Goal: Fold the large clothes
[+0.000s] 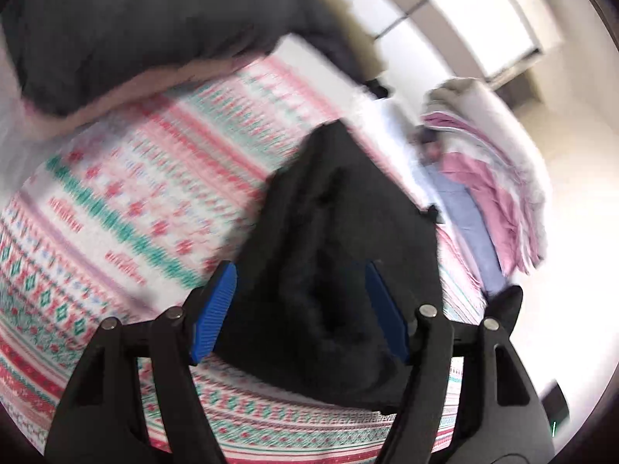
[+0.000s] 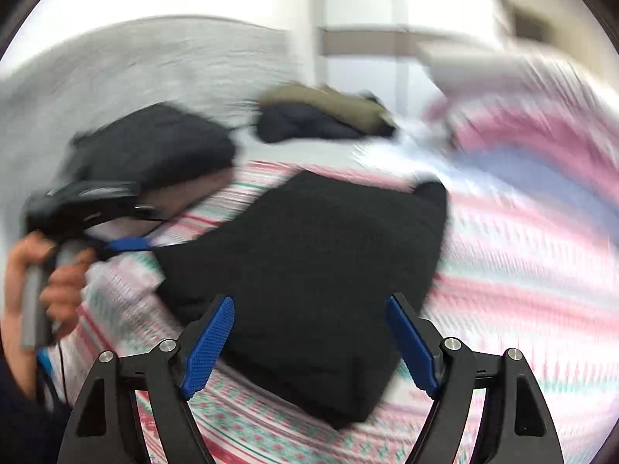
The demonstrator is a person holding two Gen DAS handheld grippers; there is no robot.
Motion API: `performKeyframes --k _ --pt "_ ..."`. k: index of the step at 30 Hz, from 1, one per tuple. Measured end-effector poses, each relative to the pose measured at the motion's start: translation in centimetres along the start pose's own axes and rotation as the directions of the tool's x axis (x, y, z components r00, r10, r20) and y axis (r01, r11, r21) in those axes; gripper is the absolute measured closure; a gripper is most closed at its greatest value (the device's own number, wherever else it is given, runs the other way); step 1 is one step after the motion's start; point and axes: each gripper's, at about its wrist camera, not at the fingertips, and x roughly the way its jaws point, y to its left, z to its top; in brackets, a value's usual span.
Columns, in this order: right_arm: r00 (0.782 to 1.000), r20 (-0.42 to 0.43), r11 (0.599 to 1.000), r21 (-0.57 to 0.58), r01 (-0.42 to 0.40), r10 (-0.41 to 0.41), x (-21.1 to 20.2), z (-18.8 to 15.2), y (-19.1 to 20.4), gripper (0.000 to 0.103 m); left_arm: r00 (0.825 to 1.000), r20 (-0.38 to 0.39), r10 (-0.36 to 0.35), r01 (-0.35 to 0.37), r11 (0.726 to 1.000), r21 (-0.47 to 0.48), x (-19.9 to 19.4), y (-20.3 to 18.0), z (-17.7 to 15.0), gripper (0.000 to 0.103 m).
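A black garment [image 1: 332, 270] lies folded into a thick bundle on a patterned bedspread [image 1: 116, 201]; it also shows in the right wrist view [image 2: 309, 270]. My left gripper [image 1: 301, 274] is open, its blue pads either side of the bundle's near end, just above it. My right gripper [image 2: 309, 309] is open over the bundle's near edge. In the right wrist view the left gripper [image 2: 127, 245] shows at the bundle's left edge, held by a hand. Both views are motion-blurred.
A dark grey garment [image 1: 135, 27] lies at the bed's far left. A dark jacket with a tan fur hood [image 2: 321, 112] lies at the far side. Pink and blue bedding [image 1: 487, 193] is heaped on the right. A window [image 1: 464, 11] is beyond.
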Motion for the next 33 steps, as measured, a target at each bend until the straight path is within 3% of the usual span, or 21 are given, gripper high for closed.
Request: performKeyframes --k 2,4,5,6,8,9,10,11,14,18,21,25,30,32,33 --pt "0.999 -0.023 0.993 0.111 -0.027 0.03 0.8 -0.2 -2.9 0.064 1.0 0.012 0.014 -0.015 0.993 0.117 0.1 -2.0 -0.8 0.026" --pt "0.998 -0.06 0.99 0.142 -0.024 0.033 2.2 -0.8 -3.8 0.079 0.996 0.0 0.091 -0.088 0.973 0.215 1.2 -3.6 -1.7 0.026" --pt "0.996 -0.075 0.99 0.139 -0.036 0.047 2.8 -1.3 -3.4 0.08 0.988 -0.019 0.154 -0.145 0.958 0.247 2.3 -4.0 -2.3 0.026" --pt "0.996 -0.075 0.99 0.133 -0.046 0.057 3.5 -1.9 -2.9 0.08 0.973 -0.043 0.229 -0.209 0.94 0.271 3.5 -4.1 -2.8 0.026" --pt "0.998 -0.048 0.992 0.123 -0.038 0.044 3.7 -2.3 -2.2 0.08 0.952 -0.068 0.298 -0.268 0.92 0.287 5.1 -3.8 -3.3 0.029" --pt "0.998 -0.047 0.991 0.128 -0.042 0.048 4.0 -2.1 -2.3 0.08 0.953 -0.078 0.292 -0.26 0.925 0.278 5.6 -3.6 -3.4 0.035" --pt "0.997 -0.051 0.989 0.142 -0.047 0.055 4.3 -2.0 -2.0 0.08 0.956 -0.09 0.279 -0.247 0.931 0.268 5.8 -3.4 -3.4 0.051" --pt "0.997 -0.06 0.989 0.143 -0.046 0.055 4.8 -2.0 -1.9 0.079 0.955 -0.1 0.278 -0.246 0.936 0.252 6.0 -3.2 -3.2 0.058" --pt "0.991 -0.127 0.991 0.133 -0.03 0.047 6.9 -2.4 -1.0 0.079 0.956 -0.045 0.291 -0.272 0.931 0.242 5.4 -3.2 -2.8 0.068" --pt "0.986 -0.163 0.995 0.095 -0.014 0.03 8.6 -3.0 0.3 0.079 0.939 0.023 0.342 -0.335 0.902 0.271 5.1 -3.4 -3.0 0.069" --pt "0.988 -0.153 0.998 0.059 -0.011 0.02 9.9 -4.1 0.8 0.08 0.93 0.0 0.368 -0.355 0.897 0.264 6.0 -2.6 -3.1 0.069" --pt "0.984 -0.173 0.997 0.075 -0.017 0.029 9.8 -3.8 0.6 0.08 0.937 -0.044 0.345 -0.327 0.917 0.227 6.5 -1.3 -2.7 0.065" --pt "0.982 -0.184 0.999 -0.031 0.031 -0.037 8.6 -2.4 1.9 0.078 0.937 -0.052 0.346 -0.325 0.916 0.233 6.6 -1.2 -2.9 0.062" --pt "0.983 -0.182 0.998 -0.054 -0.013 0.003 7.6 -0.3 1.3 0.069 0.948 -0.096 0.305 -0.284 0.942 0.179 6.6 -0.5 -2.6 0.061" --pt "0.988 -0.153 0.999 -0.048 0.002 -0.009 7.3 1.1 0.4 0.064 0.954 -0.124 0.275 -0.258 0.957 0.134 6.7 0.2 -2.3 0.06"
